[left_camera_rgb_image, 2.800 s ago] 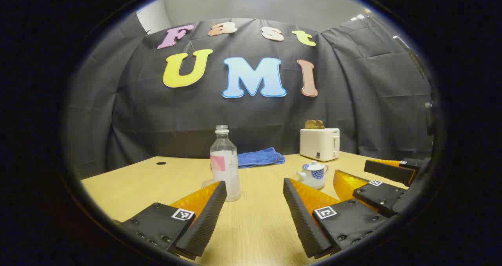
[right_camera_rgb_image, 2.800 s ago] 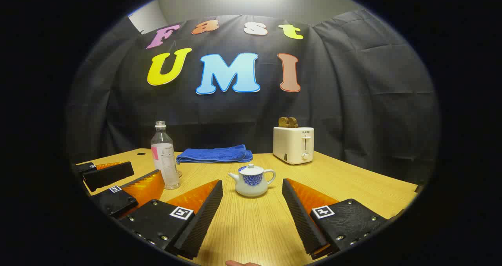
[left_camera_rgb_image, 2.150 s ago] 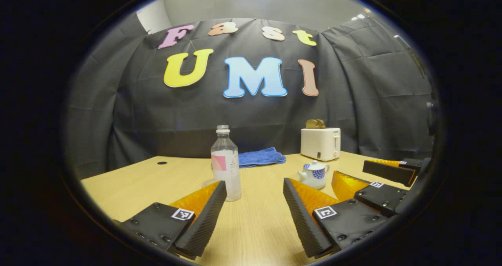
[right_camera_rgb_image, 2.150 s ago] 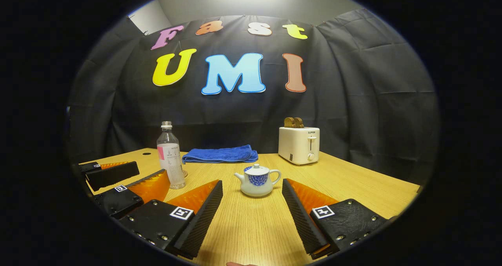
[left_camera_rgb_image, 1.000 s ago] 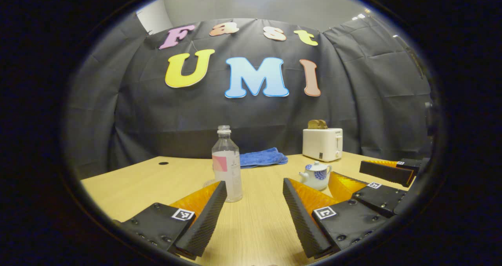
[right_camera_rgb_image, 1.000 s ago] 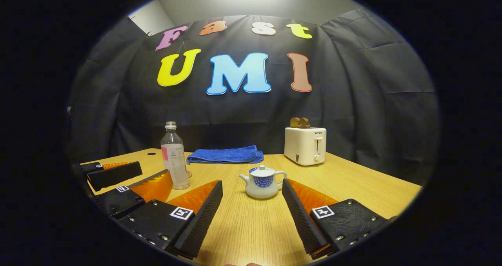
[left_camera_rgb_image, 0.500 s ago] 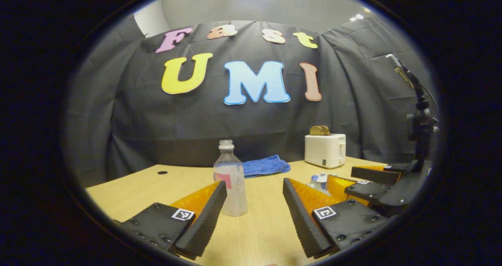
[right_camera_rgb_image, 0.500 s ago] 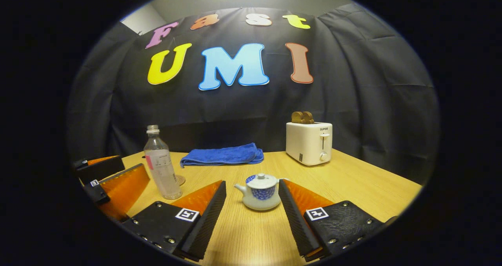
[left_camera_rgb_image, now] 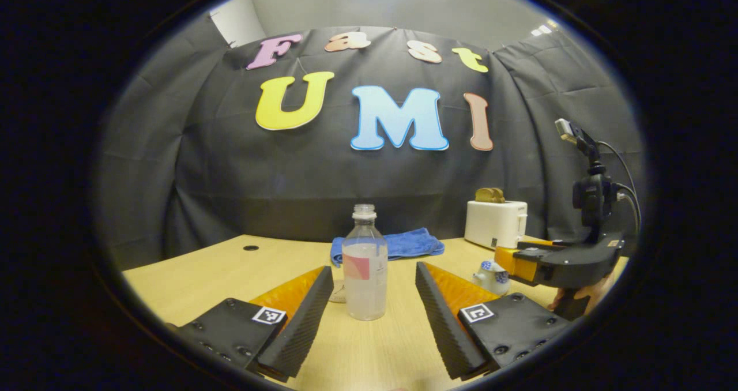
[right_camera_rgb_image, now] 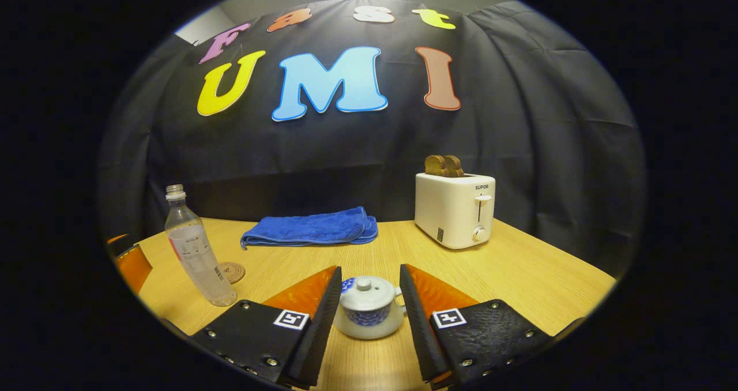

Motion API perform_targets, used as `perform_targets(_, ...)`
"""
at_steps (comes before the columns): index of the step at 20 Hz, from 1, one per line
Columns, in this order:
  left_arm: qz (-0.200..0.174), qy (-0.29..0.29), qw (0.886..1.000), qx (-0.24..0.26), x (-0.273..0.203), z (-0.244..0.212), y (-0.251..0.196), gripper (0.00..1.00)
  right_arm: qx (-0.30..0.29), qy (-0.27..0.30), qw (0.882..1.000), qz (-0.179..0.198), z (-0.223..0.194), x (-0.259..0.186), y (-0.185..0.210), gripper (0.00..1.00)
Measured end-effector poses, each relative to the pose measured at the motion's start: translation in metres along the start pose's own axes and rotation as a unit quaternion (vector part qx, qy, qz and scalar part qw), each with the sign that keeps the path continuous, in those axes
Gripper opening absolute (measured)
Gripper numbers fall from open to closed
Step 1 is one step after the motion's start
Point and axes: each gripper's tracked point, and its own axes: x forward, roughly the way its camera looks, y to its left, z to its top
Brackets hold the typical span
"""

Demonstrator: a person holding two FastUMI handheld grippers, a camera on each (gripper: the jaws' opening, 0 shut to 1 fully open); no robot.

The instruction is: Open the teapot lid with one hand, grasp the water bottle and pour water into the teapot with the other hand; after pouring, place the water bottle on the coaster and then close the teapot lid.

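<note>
Nothing done yet: lid (right_camera_rgb_image: 362,288) sat on teapot (right_camera_rgb_image: 369,310) between wide right gripper (right_camera_rgb_image: 365,310); left gripper (left_camera_rgb_image: 373,299), wide, faced untouched bottle (left_camera_rgb_image: 364,264), mid-table (right_camera_rgb_image: 519,275).

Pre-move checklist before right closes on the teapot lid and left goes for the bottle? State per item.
1. right gripper open, one finger on each side of the lid: ok.
2. Fingers at the height of the lid knob, not the teapot body: cannot tell.
3. Lid seated on the teapot: ok.
4. left gripper open, water bottle upright and centred ahead between its fingers: ok.
5. Bottle uncapped for pouring: ok, no cap on the neck.
6. coaster bare on the table beside the bottle: ok.
</note>
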Motion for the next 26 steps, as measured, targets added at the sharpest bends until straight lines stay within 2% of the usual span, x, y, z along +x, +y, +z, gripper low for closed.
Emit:
perform_targets(2, 0.0, 0.008, 1.0, 0.004, 0.007, -0.006, 0.001, 0.99, -0.008, 0.009, 1.0, 0.0, -0.007, 0.013, 0.002, 0.59)
perform_targets(4, 0.002, 0.012, 1.0, 0.006, 0.011, -0.009, 0.003, 0.99, -0.013, 0.021, 1.0, 0.006, -0.013, 0.017, 0.005, 0.42)
perform_targets(7, 0.002, 0.015, 1.0, 0.0, 0.017, -0.013, 0.005, 0.99, -0.024, 0.021, 0.999, 0.005, -0.017, 0.023, 0.007, 0.42)
perform_targets(9, 0.002, 0.02, 1.0, -0.003, 0.021, -0.018, 0.005, 0.99, -0.044, 0.02, 0.999, 0.009, -0.013, 0.02, 0.008, 0.14)
perform_targets(12, 0.001, 0.022, 1.0, -0.008, 0.024, -0.02, 0.006, 0.99, -0.047, 0.013, 0.999, 0.013, -0.01, 0.017, 0.006, 0.14)
perform_targets(13, 0.0, 0.024, 1.0, -0.01, 0.025, -0.022, 0.005, 0.99, -0.043, 0.012, 0.999, 0.013, -0.009, 0.019, 0.006, 0.04)
perform_targets(20, -0.01, 0.03, 0.999, -0.029, 0.034, -0.027, 0.004, 0.99, -0.061, -0.031, 0.998, 0.016, 0.016, 0.006, 0.009, 0.04)
perform_targets(26, -0.01, 0.027, 0.999, -0.021, 0.052, -0.023, 0.004, 0.99, -0.076, -0.039, 0.995, 0.044, 0.017, -0.012, 0.025, 0.04)
